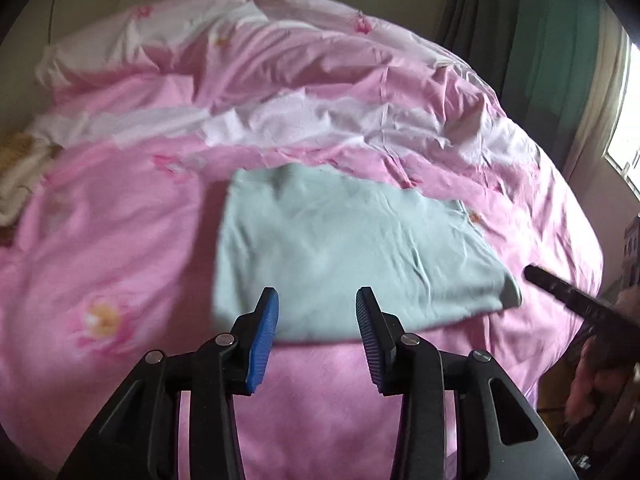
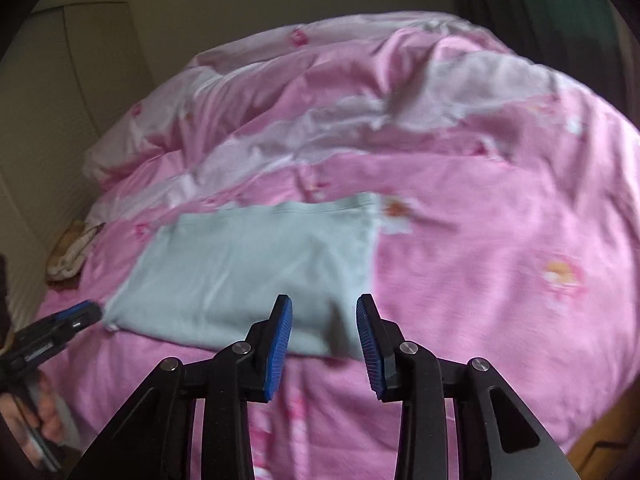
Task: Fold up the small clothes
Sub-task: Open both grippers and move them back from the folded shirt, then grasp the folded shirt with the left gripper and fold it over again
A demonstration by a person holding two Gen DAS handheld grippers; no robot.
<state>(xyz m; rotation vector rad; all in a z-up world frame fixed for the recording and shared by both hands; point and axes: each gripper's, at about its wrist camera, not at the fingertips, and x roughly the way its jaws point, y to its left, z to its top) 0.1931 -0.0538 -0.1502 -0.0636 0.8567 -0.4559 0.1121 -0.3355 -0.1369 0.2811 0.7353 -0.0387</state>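
A pale green garment lies folded into a flat rectangle on the pink bed. My left gripper hovers over its near edge, jaws open, with nothing between the blue pads. My right gripper stands open over the garment's near right corner, its pads also bare. Each gripper shows in the other's view: the right gripper's tip sits just off the garment's right corner, and the left gripper's tip just off its left corner. A hand holds the right gripper.
A rumpled pink and white floral duvet covers the whole bed and is bunched high at the back. A beige and brown cloth heap lies at the bed's left edge. Dark curtains and a window are on the right.
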